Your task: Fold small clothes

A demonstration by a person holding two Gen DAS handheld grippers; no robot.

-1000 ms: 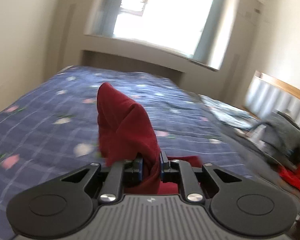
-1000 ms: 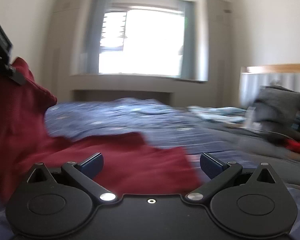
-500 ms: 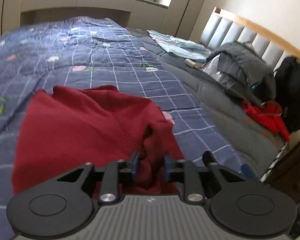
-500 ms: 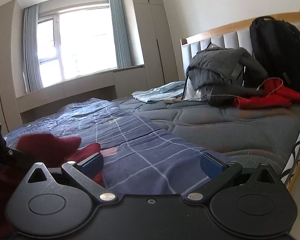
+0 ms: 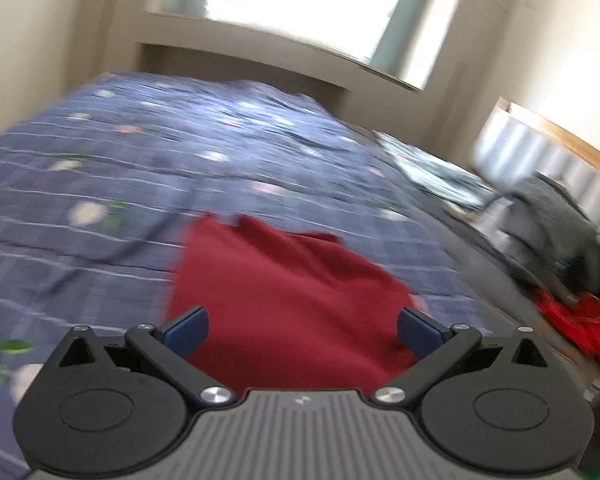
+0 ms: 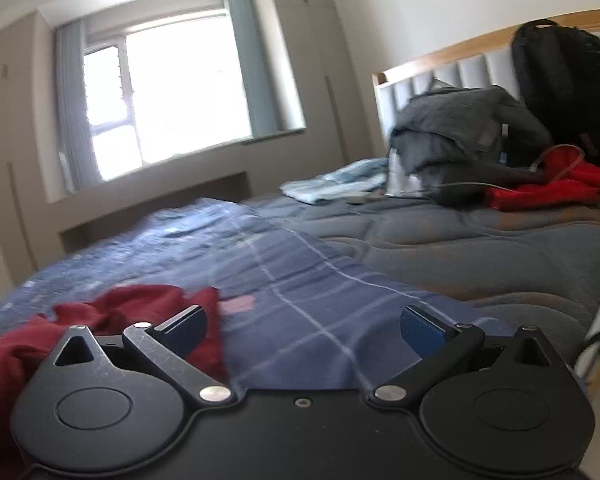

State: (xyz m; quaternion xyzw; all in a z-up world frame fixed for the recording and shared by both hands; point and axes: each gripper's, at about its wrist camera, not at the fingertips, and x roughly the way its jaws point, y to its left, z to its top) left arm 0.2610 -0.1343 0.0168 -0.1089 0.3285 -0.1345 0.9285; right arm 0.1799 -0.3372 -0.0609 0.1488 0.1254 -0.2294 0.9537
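Your left gripper (image 5: 302, 330) is opening its jaws over the dark red garment (image 5: 284, 292), which lies between the blue pads untouched, on the blue checked quilt (image 5: 100, 184) at the near edge of the bed. Your right gripper (image 6: 302, 328) stands wide with nothing in it, the garment off to its left. The risk I see: the freshly laid fold looks lumpy along its far edge and could slump open if a finger snags it. Its long axis seems to run away from you towards the window, though blur leaves that unsure
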